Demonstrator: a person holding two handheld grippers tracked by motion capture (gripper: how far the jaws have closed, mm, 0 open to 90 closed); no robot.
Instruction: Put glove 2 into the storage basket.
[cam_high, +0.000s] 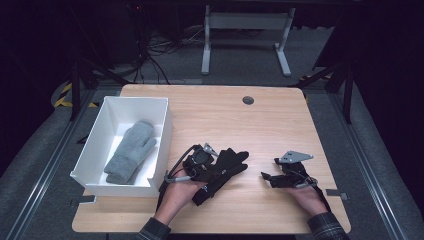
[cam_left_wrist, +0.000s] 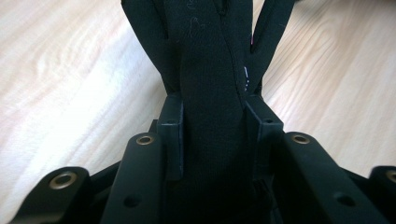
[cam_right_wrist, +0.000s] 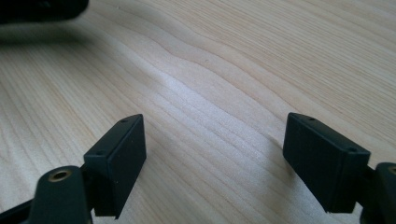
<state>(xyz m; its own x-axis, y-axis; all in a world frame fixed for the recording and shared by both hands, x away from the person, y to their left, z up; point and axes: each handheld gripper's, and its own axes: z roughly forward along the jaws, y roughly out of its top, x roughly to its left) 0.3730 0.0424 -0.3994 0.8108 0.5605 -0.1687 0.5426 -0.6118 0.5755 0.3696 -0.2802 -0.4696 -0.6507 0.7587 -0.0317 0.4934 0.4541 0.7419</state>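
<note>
At lower centre of the high view, the left gripper (cam_high: 212, 167) has its jaws clamped on a black glove (cam_high: 225, 169), its long axis slanting toward upper right; the white box (cam_high: 95, 147) holding a grey mitten (cam_high: 131, 151) lies left. The left gripper view shows the pinched fabric. The right gripper (cam_high: 270, 177) rests with jaws wide and empty on the worktop (cam_high: 240, 120).
</note>
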